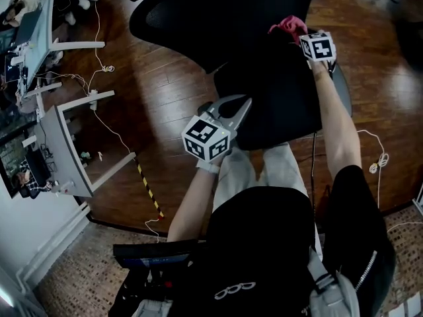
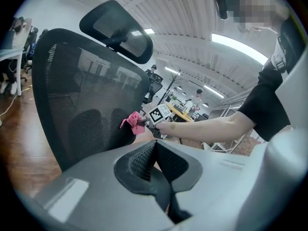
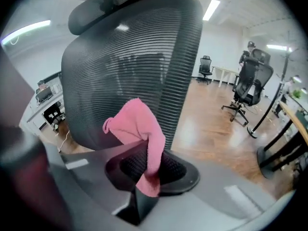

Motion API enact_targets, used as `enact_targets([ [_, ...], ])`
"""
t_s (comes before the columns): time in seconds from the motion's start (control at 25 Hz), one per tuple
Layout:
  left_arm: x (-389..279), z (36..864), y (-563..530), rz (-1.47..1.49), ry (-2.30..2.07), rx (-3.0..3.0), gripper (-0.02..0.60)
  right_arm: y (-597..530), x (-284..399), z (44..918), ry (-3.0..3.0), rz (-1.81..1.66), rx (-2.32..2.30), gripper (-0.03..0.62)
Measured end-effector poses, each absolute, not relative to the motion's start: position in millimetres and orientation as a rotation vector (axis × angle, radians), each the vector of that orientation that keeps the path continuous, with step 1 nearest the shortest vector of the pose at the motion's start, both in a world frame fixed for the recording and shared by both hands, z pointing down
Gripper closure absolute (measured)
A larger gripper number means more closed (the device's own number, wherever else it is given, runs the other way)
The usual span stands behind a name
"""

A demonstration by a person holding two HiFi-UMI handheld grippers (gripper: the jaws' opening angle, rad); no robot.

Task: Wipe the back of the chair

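A black mesh office chair stands in front of me, its backrest (image 1: 211, 18) beyond the seat (image 1: 284, 104). My right gripper (image 1: 305, 39) is shut on a pink cloth (image 1: 289, 25) held against the lower part of the mesh. In the right gripper view the cloth (image 3: 139, 129) hangs bunched from the right gripper (image 3: 147, 172) in front of the backrest (image 3: 130, 66), with the headrest (image 3: 108, 6) above. My left gripper (image 1: 231, 107) hovers over the seat's near left edge, shut on nothing. The left gripper (image 2: 155, 150) looks at the backrest (image 2: 86, 95) and the cloth (image 2: 134, 121).
White desks (image 1: 59, 144) stand on the left, with cables (image 1: 99, 65) trailing over the wooden floor. A yellow-black striped strip (image 1: 149, 190) lies near my feet. Other office chairs (image 3: 248, 88) stand further off on the right.
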State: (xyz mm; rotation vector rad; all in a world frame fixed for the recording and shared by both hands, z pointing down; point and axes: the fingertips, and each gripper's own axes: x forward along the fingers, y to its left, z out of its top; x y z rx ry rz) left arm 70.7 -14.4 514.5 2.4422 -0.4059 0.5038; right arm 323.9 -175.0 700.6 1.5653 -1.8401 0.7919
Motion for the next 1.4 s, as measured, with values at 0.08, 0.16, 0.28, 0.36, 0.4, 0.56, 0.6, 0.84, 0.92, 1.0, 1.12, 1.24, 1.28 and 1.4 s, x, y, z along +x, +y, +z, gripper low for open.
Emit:
enact_targets([
  [0.08, 76, 515, -16, 0.507, -0.406, 2.441, 0.591, -172, 341, 697, -1.815, 0.823, 1.64, 0.549],
  [0.16, 83, 515, -19, 0.505, -0.407, 2.439, 0.591, -169, 360, 693, -1.786, 0.854, 1.73, 0.549],
  [0.28, 92, 516, -23, 0.509, -0.401, 2.443, 0.591, -160, 392, 687, -1.693, 0.892, 1.905, 0.549],
  [0.36, 99, 518, -25, 0.506, -0.395, 2.449, 0.591, -151, 412, 685, -1.619, 0.918, 2.02, 0.549],
  [0.4, 103, 518, -26, 0.501, -0.394, 2.45, 0.591, -147, 419, 686, -1.586, 0.93, 2.056, 0.549],
  [0.56, 116, 524, -30, 0.492, -0.386, 2.452, 0.591, -137, 412, 706, -1.54, 0.938, 2.008, 0.549],
  [0.6, 117, 527, -31, 0.494, -0.382, 2.453, 0.591, -139, 402, 713, -1.555, 0.929, 1.971, 0.549],
  [0.84, 117, 537, -40, 0.49, -0.392, 2.448, 0.591, -156, 325, 733, -1.68, 0.833, 1.791, 0.549],
  [0.92, 111, 536, -45, 0.483, -0.401, 2.449, 0.591, -164, 298, 732, -1.712, 0.788, 1.745, 0.549],
  [1.0, 103, 536, -49, 0.476, -0.412, 2.447, 0.591, -170, 272, 730, -1.739, 0.755, 1.704, 0.549],
  [1.12, 87, 538, -53, 0.468, -0.43, 2.438, 0.591, -174, 232, 729, -1.788, 0.731, 1.651, 0.549],
  [1.24, 72, 541, -54, 0.465, -0.448, 2.429, 0.591, -176, 191, 731, -1.844, 0.716, 1.596, 0.549],
  [1.28, 66, 542, -55, 0.465, -0.456, 2.425, 0.591, -178, 177, 733, -1.864, 0.714, 1.581, 0.549],
  [1.4, 47, 545, -58, 0.458, -0.482, 2.41, 0.591, -180, 137, 733, -1.902, 0.722, 1.556, 0.549],
])
